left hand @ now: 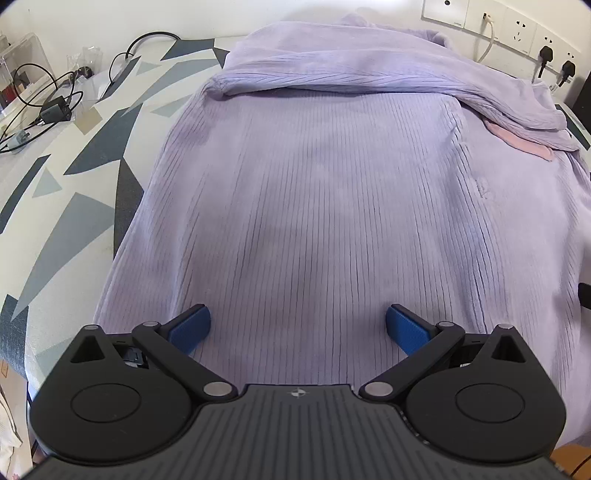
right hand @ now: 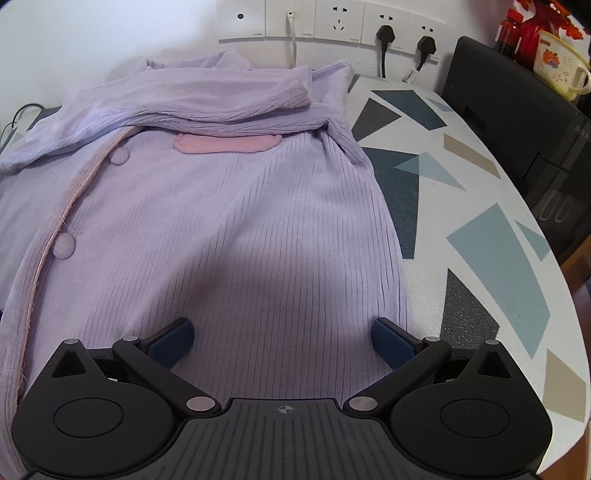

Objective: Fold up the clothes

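While the lilac ribbed garment is lying spread over the patterned table, open tabletop is being left to the garment's left, where black cables are lying near the far edge, and to the garment's right in the right wrist view, where a black box is standing at the far right edge. Both sleeves are being kept folded across the garment's upper part, just above the pink pocket trim, and wall sockets are being shown behind the garment's collar end. The left gripper is being held spread wide over the garment's near hem, nothing being pinched between its blue pads; whether the cloth is being touched cannot be told. The right gripper is likewise being held wide apart and empty above the hem, near the garment's right edge, and both are being pointed forward along the garment.
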A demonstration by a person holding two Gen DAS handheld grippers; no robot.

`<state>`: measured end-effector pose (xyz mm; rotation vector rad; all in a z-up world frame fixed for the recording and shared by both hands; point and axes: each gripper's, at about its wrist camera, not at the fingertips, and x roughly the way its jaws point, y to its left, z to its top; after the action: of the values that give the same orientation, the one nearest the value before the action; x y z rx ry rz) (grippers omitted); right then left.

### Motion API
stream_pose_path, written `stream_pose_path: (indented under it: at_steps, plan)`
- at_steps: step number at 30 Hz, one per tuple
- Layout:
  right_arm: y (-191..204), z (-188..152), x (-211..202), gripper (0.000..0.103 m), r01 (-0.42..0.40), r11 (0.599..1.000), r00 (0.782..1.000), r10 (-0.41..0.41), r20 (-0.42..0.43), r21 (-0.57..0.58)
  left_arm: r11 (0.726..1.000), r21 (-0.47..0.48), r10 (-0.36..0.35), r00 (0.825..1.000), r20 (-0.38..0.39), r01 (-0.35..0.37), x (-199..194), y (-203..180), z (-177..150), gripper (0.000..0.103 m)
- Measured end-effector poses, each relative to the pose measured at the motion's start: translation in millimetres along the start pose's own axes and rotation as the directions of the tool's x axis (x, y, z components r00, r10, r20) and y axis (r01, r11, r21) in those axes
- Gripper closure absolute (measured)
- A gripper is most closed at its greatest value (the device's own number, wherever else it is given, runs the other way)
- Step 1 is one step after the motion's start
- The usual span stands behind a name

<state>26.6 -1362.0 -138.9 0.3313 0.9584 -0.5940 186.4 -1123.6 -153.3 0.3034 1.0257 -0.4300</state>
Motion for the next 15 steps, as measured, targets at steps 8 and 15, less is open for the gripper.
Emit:
stream_pose_path:
  at_steps: [8,15]
  plan:
    - [1,-6,-3,0.001,0.0,1.0,0.999,0.001,0.053,-0.019,1.0,-0.006,-0.026,0.998,-0.053,0.025,3,5,7,0.0]
    - [2,-6,-7,0.001,0.008,1.0,0.999,-0.008,0.033,-0.009,0.997,0.04,-0.066,0.998,-0.01,0.066,-1,10,-2,0.0]
